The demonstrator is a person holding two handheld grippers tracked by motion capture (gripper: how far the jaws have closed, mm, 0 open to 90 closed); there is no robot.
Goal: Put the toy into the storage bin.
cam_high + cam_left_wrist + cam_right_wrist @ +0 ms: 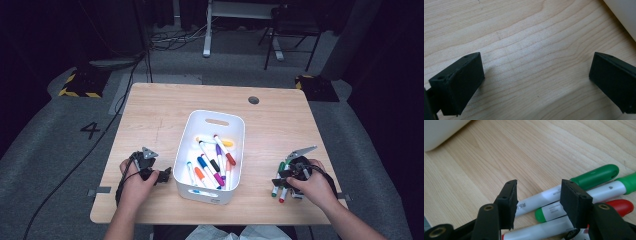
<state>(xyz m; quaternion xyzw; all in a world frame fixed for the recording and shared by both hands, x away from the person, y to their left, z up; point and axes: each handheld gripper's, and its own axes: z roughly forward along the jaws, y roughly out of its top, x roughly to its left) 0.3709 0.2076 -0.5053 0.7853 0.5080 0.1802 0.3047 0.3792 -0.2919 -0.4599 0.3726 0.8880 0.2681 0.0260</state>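
A white bin [235, 130] stands mid-table and holds several coloured markers [212, 162]. My left gripper [161, 175] rests just left of the bin, and its jaws are wide open over bare wood [537, 62]. My right gripper [280, 178] is at the table's right front, over a small cluster of loose markers [276, 189]. In the right gripper view its jaws [537, 192] are open and straddle the white barrel of a green-capped marker [596, 176] without touching it. A second green marker [624, 183] and a red-capped marker [622, 206] lie beside it.
The bin's white wall shows at the upper right of the left gripper view [624, 15] and the upper left of the right gripper view [441, 132]. A grommet hole [253, 100] sits near the table's far edge. Bare wood [160, 110] surrounds the bin.
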